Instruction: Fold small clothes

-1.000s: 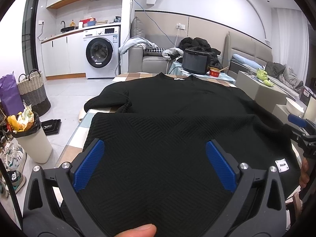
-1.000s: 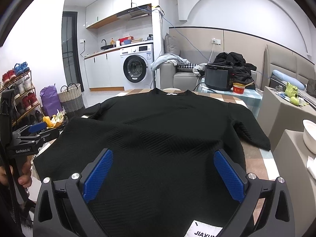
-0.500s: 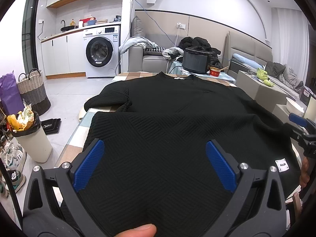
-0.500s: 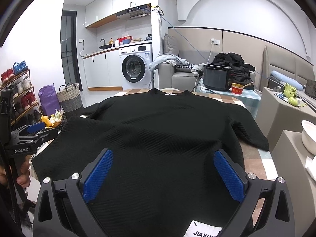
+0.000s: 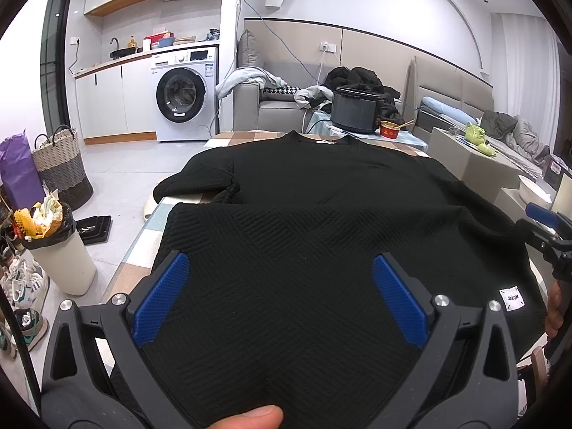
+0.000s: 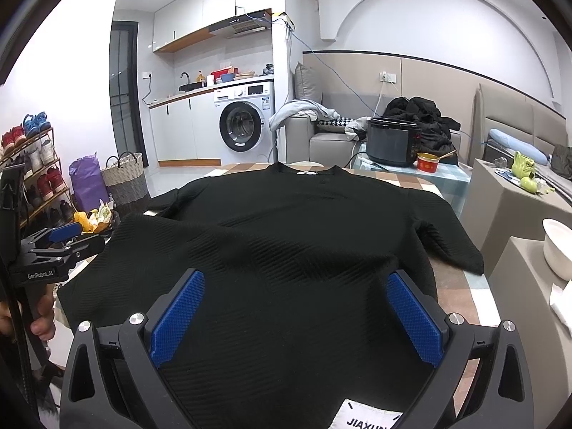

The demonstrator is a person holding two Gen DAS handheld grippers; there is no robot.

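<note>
A black knit sweater [image 5: 321, 214] lies spread on the checkered table [image 5: 143, 246], neck at the far end, with its lower part folded up over the body. A white label [image 5: 513, 300] sits near its right corner. My left gripper [image 5: 280, 286] is open, its blue pads [image 5: 161, 300] wide apart above the near left part of the sweater. My right gripper [image 6: 296, 307] is open too, over the near right part of the sweater [image 6: 304, 236], with the label [image 6: 364, 418] just below it. Each gripper shows at the edge of the other's view: left gripper [image 6: 53, 246], right gripper [image 5: 547, 225].
A full waste bin [image 5: 60, 250], a woven basket [image 5: 60, 164] and shoes stand on the floor to the left. Beyond the table are a black cooker [image 5: 354, 111], a red bowl [image 5: 391, 129], a sofa and a washing machine [image 5: 182, 96]. A white bowl [image 6: 557, 250] sits on a side stand at right.
</note>
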